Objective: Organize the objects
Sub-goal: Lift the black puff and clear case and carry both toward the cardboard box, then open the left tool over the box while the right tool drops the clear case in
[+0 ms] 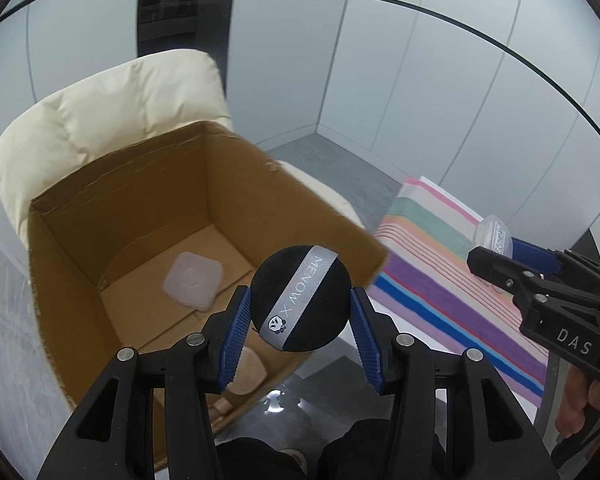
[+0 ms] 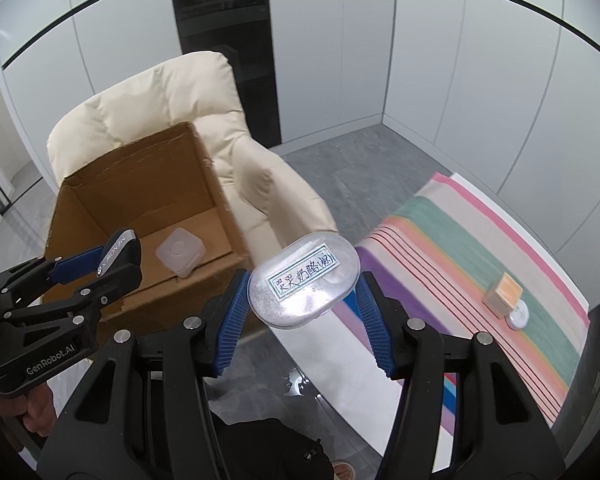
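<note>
Left gripper (image 1: pixel 300 308): clamped on a black round powder puff (image 1: pixel 300 298) with grey ribbon, held above the near rim of the cardboard box (image 1: pixel 80 280). Right gripper (image 2: pixel 303 285): grasping a clear oval labelled case (image 2: pixel 304 280), airborne between box and striped cloth (image 2: pixel 480 248). Further off: a white square container (image 1: pixel 193 280) on the box floor; the box rests on a cream armchair (image 2: pixel 160 100).

- The left tool (image 1: pixel 300 304) points forward and slightly downward, its blue ribbed fingers (image 1: pixel 236 332) pressed against either side of a black round puff (image 1: pixel 300 300).
- The right tool (image 2: pixel 300 284) is held level beside it, to the right, its blue fingers (image 2: pixel 230 320) clamped on the ends of a clear oval case (image 2: pixel 304 280).
- A bare hand (image 1: pixel 584 404) grips the right tool's handle from beneath.
</note>
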{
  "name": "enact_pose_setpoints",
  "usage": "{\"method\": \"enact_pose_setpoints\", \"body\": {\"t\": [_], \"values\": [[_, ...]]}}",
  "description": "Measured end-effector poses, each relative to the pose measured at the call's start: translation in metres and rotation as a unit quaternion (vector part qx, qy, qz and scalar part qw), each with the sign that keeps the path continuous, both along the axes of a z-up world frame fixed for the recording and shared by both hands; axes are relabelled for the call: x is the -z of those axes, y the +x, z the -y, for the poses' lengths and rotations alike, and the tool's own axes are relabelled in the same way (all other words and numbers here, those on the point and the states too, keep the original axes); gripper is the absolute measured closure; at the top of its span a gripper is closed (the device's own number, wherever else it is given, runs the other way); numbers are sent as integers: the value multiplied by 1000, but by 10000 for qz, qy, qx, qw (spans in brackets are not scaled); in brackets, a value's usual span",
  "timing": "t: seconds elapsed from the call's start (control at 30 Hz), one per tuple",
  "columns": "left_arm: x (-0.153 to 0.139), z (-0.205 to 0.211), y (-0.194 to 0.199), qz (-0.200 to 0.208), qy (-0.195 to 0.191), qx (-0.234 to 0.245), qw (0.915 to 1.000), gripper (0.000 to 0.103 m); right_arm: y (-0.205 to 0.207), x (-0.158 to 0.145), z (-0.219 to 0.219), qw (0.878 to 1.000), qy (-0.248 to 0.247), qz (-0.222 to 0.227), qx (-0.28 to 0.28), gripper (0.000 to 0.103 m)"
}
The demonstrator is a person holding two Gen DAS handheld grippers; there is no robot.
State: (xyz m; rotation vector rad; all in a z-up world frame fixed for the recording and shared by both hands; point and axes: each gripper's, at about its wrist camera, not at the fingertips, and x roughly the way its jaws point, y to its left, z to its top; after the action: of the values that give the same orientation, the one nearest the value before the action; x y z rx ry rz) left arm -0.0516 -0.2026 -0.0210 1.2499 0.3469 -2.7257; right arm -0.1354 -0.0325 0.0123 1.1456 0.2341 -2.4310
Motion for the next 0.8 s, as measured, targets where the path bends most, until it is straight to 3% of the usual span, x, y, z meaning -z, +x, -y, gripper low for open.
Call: {"method": "enact_pose_setpoints", "body": {"t": [0.3,0.47,0.53,0.7,0.8], "values": [[4,31,15,12,-22,-294,9996,48,5,1,42,9992,15,-25,-393,46],[1,39,24,-86,-119,-381,9992,30,7,2,61,9985,15,-37,-550,46],[-1,42,27,-123,-205,-442,9987,11,7,2,67,9982,8,-39,-592,46],[-8,49,37,-230,-424,-628,9969,1,9,2,81,9975,8,-27,-708,46],[-10,57,42,-242,-483,-764,9956,0,11,3,90,9969,35,2,-788,46]]}}
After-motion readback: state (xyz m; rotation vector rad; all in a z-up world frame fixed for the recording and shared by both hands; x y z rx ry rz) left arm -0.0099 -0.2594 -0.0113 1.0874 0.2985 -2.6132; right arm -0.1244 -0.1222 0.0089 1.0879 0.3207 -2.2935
